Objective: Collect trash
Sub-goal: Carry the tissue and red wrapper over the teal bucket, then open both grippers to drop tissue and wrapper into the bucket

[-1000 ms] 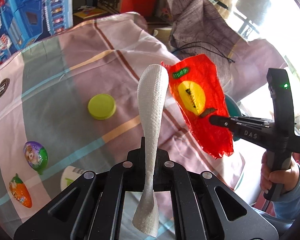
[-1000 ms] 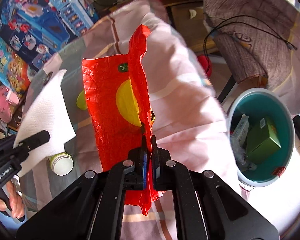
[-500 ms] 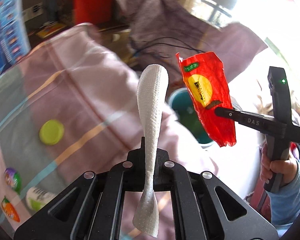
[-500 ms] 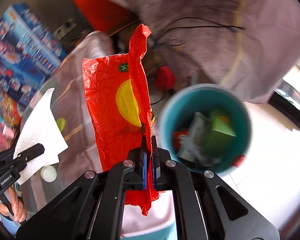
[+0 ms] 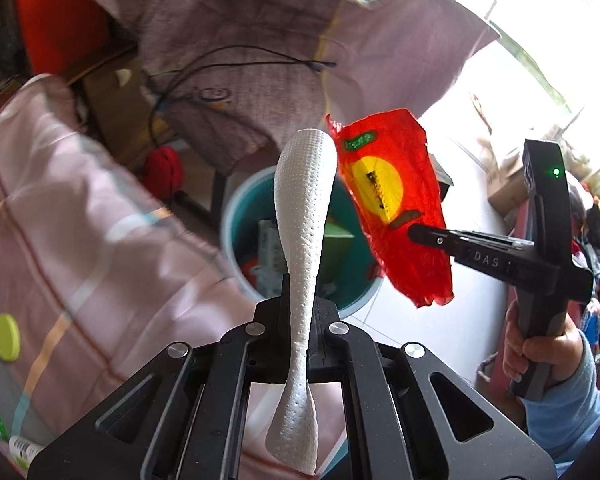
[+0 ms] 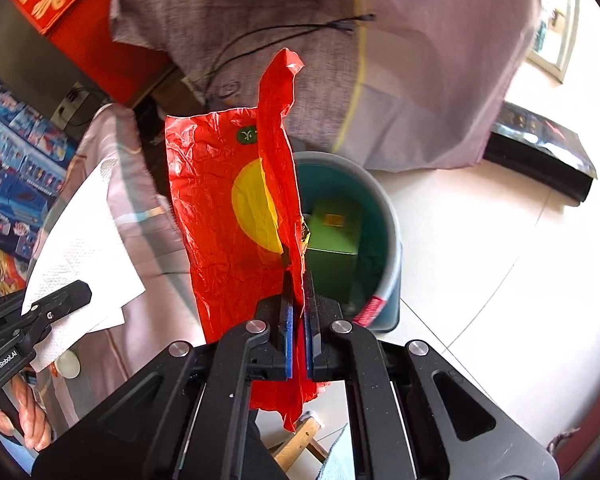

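Overhead: two claws, one bin (image 6: 392, 240). Left claw (image 5: 305, 300) clamped on one white paper towel (image 5: 302, 216), embossed, twisted narrow. Right claw (image 6: 297, 300) clamped on one red wrapper (image 6: 228, 220), crinkled, yellow disc. Bin lies just ahead of both. Only left view shows the yellow lid (image 5: 6, 337) on the striped cloth (image 5: 80, 240); only right view the green box (image 6: 334, 236) whole.

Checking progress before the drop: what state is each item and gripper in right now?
left gripper: shut on the paper towel
paper towel: pinched, held upright
right gripper: shut on the red wrapper
red wrapper: crumpled, held in the air
teal bin: open, already holds a green box
yellow lid: lying on the cloth
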The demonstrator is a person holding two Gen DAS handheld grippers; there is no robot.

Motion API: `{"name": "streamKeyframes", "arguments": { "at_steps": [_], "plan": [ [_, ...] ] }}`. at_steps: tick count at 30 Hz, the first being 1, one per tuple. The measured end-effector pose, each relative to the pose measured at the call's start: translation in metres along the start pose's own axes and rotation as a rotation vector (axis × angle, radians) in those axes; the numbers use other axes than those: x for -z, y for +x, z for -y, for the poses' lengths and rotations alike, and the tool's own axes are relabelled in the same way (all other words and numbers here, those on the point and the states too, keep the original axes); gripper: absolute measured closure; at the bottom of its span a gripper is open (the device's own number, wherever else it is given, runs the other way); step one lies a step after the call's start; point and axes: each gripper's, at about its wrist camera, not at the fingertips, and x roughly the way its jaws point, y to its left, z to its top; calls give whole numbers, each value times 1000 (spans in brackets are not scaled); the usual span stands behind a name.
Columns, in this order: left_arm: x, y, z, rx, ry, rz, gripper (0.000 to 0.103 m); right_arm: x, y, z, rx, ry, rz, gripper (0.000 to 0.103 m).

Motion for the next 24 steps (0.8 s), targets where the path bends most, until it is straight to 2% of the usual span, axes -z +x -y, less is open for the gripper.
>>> {"name": "streamKeyframes", "arguments": {
  "at_steps": [5,11,13,15,17,22,24],
  "plan": [
    [-15,36,11,25,-2,-46,100,-4,3,24,5,44,-5,99],
    [-19,76,6,22,-33,-101,97,-8,16,31,4,62,-28,98],
    [-19,85,3,7,-39,-113,81,-10,21,30,3,62,-36,98],
    [-19,91,0,-13,-34,-111,48,-12,26,29,0,61,-43,98],
    [-15,90,-3,-39,-31,-97,40,-13,29,27,-1,59,-48,98],
    [-6,80,-14,-45,-55,-90,26,-17,39,17,1,46,-65,98],
    [-3,74,-18,-49,-62,-79,17,-18,43,12,2,38,-73,97]
  ]
}}
